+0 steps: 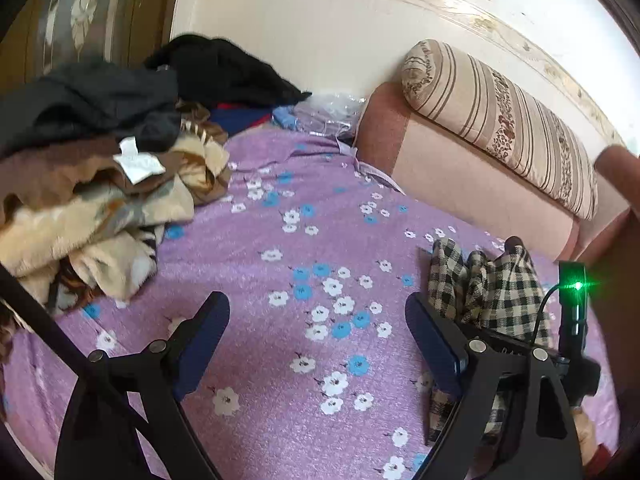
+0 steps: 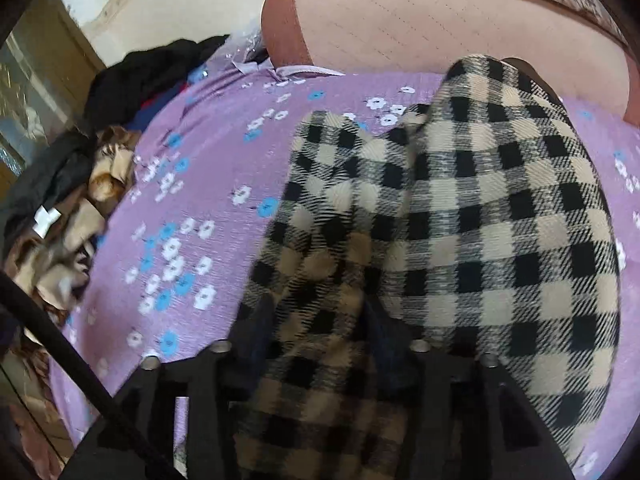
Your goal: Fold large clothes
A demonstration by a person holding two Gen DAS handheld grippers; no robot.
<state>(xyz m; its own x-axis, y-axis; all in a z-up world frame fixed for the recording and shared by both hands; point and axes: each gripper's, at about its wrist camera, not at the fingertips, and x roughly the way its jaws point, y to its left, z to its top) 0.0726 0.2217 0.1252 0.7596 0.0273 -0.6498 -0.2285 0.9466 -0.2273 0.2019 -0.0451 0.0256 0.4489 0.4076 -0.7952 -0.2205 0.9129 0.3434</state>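
Right gripper [image 2: 320,320] is clamped on the checked garment [image 2: 460,220]; black-and-beige plaid cloth runs between its jaws and bunches up over them, so the fingertips are mostly buried. Image is blurred there, but the jaws look narrow with fabric pinched between.

Left gripper [image 1: 318,312] is wide apart and holds nothing, only the purple floral bedsheet [image 1: 280,240] shows between its fingers.

Key relation: the checked garment [image 1: 488,288] lies to the right of the left gripper, just beyond its right finger [image 1: 436,340], part of the cloth passing behind that finger. It reaches forward from the right gripper toward the pink headboard [image 1: 460,176], so its long axis runs roughly ahead of both grippers, not across them. In the right wrist view it fills the centre and right, rumpled into two or three ridges, far end near the headboard [image 2: 420,32].

Right hand is already on the garment; left is the free one and close enough, so my guess is it needs to swing rightward to take another edge or corner before any spreading or fold. Which edge is nearest I cannot tell, the cloth is too bunched.

Pile of other clothes [image 1: 100,168] sits well to the left and ahead of the left gripper, apart from the plaid piece. Striped bolster [image 1: 512,120] lies on top of the headboard.
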